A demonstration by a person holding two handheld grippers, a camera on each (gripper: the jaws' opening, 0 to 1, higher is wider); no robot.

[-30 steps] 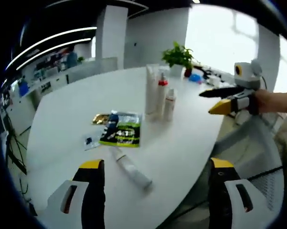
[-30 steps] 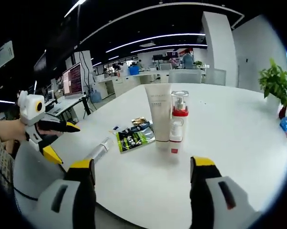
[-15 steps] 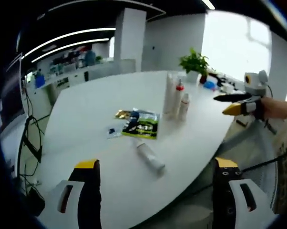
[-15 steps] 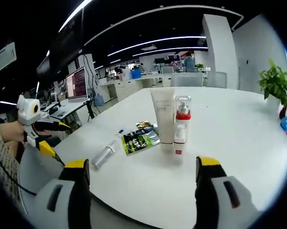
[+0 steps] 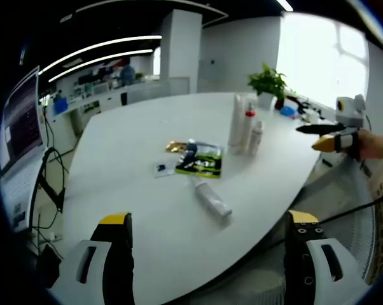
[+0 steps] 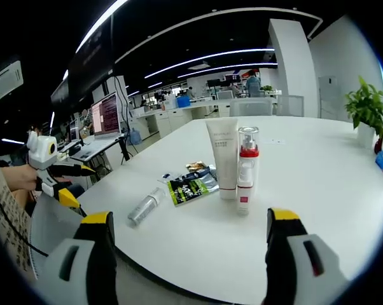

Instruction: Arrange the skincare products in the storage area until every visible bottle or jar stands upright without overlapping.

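On the white table (image 5: 134,159) a grey-white bottle (image 5: 210,197) (image 6: 145,206) lies on its side. Behind it lies a green-and-black sachet (image 5: 202,165) (image 6: 189,189) among small packets. Three containers stand upright together: a tall white tube (image 6: 224,157) (image 5: 235,126), a red-collared pump bottle (image 6: 246,163) (image 5: 247,129) and a small white bottle (image 5: 257,136). My left gripper (image 5: 207,244) is open, well short of the table edge; it also appears at the left (image 6: 70,184). My right gripper (image 6: 188,244) is open, short of the standing group, and comes in from the right (image 5: 322,136).
A potted plant (image 5: 268,86) (image 6: 366,114) and small blue items (image 5: 287,111) sit at the table's far end. Desks with monitors (image 6: 105,114) fill the office behind. A cable (image 5: 51,184) hangs left of the table. Bare tabletop lies in front of the lying bottle.
Both cameras pulled back from the table, so everything looks smaller. The left gripper view swung, shifting the products rightward. Nothing on the table moved; both grippers stayed open.
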